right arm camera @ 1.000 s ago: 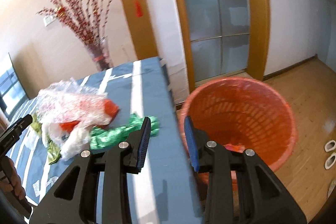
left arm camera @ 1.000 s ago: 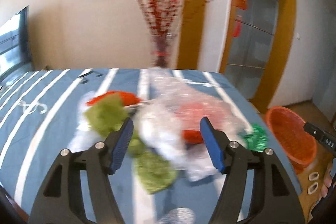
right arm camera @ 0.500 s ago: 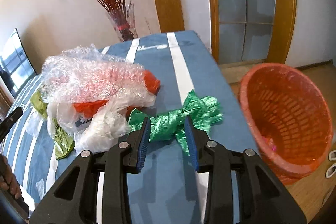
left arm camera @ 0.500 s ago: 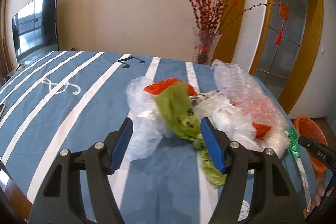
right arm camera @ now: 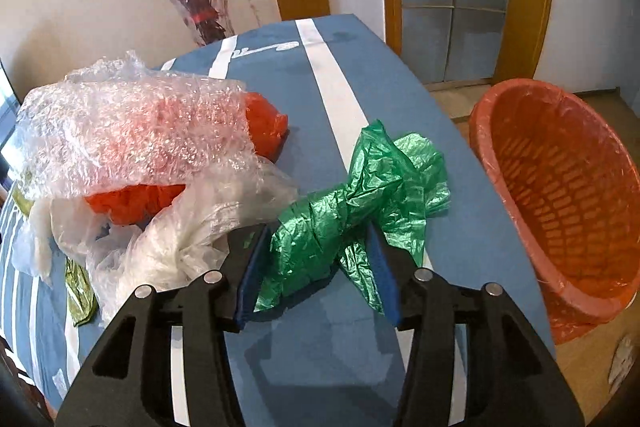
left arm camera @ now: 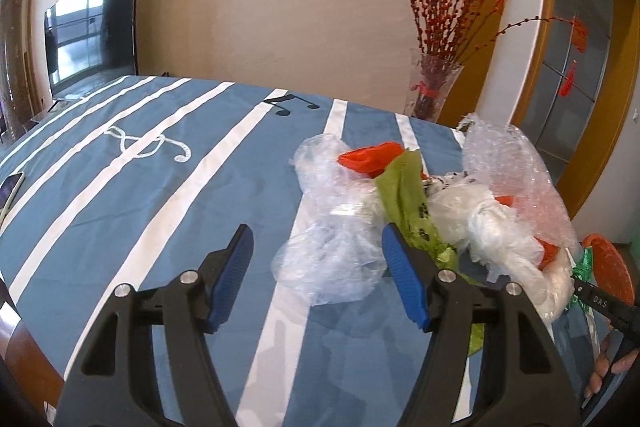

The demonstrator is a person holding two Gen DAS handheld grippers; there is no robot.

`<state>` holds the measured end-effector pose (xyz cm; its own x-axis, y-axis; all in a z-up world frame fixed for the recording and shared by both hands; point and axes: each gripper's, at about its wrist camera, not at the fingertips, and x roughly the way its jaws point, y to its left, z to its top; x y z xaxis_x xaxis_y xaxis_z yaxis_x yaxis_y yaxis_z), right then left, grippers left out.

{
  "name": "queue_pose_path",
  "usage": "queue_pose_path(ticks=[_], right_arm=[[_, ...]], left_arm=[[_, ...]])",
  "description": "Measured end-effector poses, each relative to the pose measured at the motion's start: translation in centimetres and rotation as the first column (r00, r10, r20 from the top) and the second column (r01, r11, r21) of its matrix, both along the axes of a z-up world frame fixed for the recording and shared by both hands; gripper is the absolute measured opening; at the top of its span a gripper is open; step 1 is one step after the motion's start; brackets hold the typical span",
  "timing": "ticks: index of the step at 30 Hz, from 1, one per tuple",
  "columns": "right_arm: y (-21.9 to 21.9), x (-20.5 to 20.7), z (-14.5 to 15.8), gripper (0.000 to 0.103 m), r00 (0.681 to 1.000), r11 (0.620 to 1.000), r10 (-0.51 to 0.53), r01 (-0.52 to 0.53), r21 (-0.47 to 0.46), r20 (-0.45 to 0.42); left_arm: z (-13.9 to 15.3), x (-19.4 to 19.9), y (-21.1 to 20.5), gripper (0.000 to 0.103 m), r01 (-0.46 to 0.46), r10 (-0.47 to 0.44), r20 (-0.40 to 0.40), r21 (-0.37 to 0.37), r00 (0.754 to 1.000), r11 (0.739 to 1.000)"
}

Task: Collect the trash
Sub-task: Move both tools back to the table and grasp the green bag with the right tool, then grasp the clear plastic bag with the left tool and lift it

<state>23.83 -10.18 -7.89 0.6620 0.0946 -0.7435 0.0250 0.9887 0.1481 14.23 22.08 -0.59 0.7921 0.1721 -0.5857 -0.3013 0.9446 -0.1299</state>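
Crumpled trash lies heaped on the blue striped tablecloth (left arm camera: pixel 160 195): a clear plastic bag (left arm camera: pixel 332 255), a red bag (left arm camera: pixel 372 157), an olive-green bag (left arm camera: pixel 404 191), white plastic (left arm camera: pixel 472 215) and bubble wrap (left arm camera: pixel 508 163). My left gripper (left arm camera: pixel 316 243) is open just in front of the clear bag, whose near end lies between its fingers. In the right wrist view a crumpled green plastic bag (right arm camera: pixel 340 227) sits between the blue pads of my right gripper (right arm camera: pixel 316 239), whose jaws are opening and straddle it without pressing. The orange basket (right arm camera: pixel 560 187) stands on the floor past the table's right edge.
A glass vase (left arm camera: pixel 434 87) of red branches stands behind the table's far end. A phone (left arm camera: pixel 10 187) lies at the left edge and a television (left arm camera: pixel 92 23) hangs on the wall. Bubble wrap (right arm camera: pixel 140 131) and white plastic (right arm camera: pixel 192 227) crowd the left of the green bag.
The left gripper swung left across the pile to the clear bag. The right gripper came from the basket down to the green bag, and its jaws widened around it.
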Motion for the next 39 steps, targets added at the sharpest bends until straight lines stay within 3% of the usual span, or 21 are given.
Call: queue_pose_path(ticks=[3,6,18,27,33,35,39], right_arm=[[0.0,-0.4,0.0,0.03,1.0,1.0,0.021,-0.021,-0.005,0.008],[-0.3,-0.8,0.0,0.025,0.999,1.0,0.03,-0.03,-0.006,0.016],[-3.6,-2.6,0.9,0.023,0.998,1.0,-0.011,0.012,-0.01,0.067],[-3.4,-3.2,1.3,0.023,0.997,1.0,0.01,-0.009,-0.017,0.077],[-3.1,-3.2,1.3,0.023,0.997,1.0,0.02,-0.018,-0.024,0.075],[-3.1,-3.3,1.4,0.023,0.997,0.999,0.022,-0.02,-0.027,0.077],[-3.1,-3.5,1.6,0.023,0.996,0.999,0.026,-0.023,-0.029,0.08]], left_arm=[[-0.2,0.2,0.2,0.066,-0.003,0.003,-0.006,-0.005,1.0,1.0],[-0.5,0.7,0.3,0.066,-0.002,0.002,-0.02,-0.007,1.0,1.0],[-1.4,3.0,0.5,0.066,0.015,-0.017,-0.071,-0.029,0.997,0.999],[-2.7,4.9,0.4,0.065,0.039,-0.046,-0.126,-0.061,0.991,0.997],[-4.0,6.4,0.0,0.048,0.075,-0.092,-0.177,-0.097,0.98,0.992],[-4.3,6.7,-0.2,0.031,0.087,-0.105,-0.189,-0.101,0.976,0.991],[-4.3,6.5,0.0,0.014,0.086,-0.103,-0.184,-0.096,0.978,0.992]])
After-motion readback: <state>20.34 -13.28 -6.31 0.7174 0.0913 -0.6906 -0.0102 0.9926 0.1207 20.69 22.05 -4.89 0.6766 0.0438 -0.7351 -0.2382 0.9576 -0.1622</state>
